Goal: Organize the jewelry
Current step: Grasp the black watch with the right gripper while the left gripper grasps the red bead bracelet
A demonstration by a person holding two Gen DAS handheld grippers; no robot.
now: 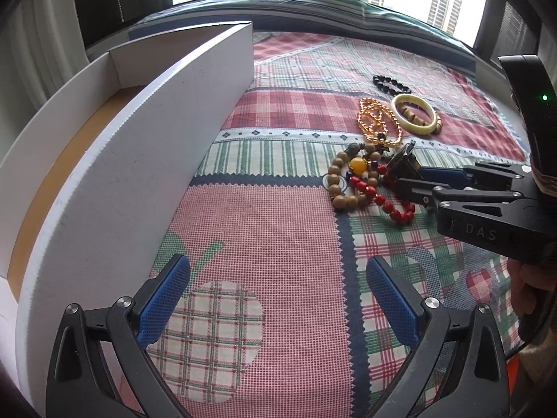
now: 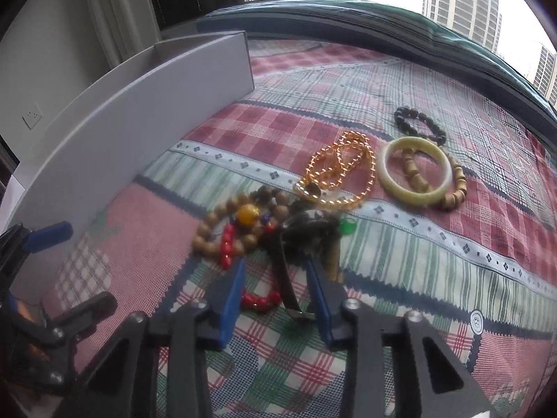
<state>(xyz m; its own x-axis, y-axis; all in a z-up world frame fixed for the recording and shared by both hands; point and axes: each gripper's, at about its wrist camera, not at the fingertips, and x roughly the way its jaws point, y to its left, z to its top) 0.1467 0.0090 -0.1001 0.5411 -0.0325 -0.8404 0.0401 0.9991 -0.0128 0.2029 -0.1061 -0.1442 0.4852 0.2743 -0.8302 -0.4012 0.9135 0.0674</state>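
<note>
Jewelry lies in a pile on the plaid cloth: a tan wooden bead bracelet [image 1: 339,183] with a yellow bead, a red bead bracelet [image 1: 386,205], a gold chain [image 1: 377,123], a pale jade bangle [image 1: 414,115] and a black bead bracelet [image 1: 390,83]. My right gripper [image 2: 275,275] reaches into the pile, its jaws closed to a narrow gap around a dark watch-like piece [image 2: 306,230]; it also shows in the left wrist view [image 1: 403,170]. My left gripper [image 1: 278,292] is open and empty, low over the cloth beside the white box [image 1: 139,160].
The white box has tall walls and a brown floor [image 1: 62,160] and stands at the left on the cloth. A dark window ledge [image 1: 348,10] runs along the far edge. A brown bead bracelet [image 2: 456,188] lies under the bangle.
</note>
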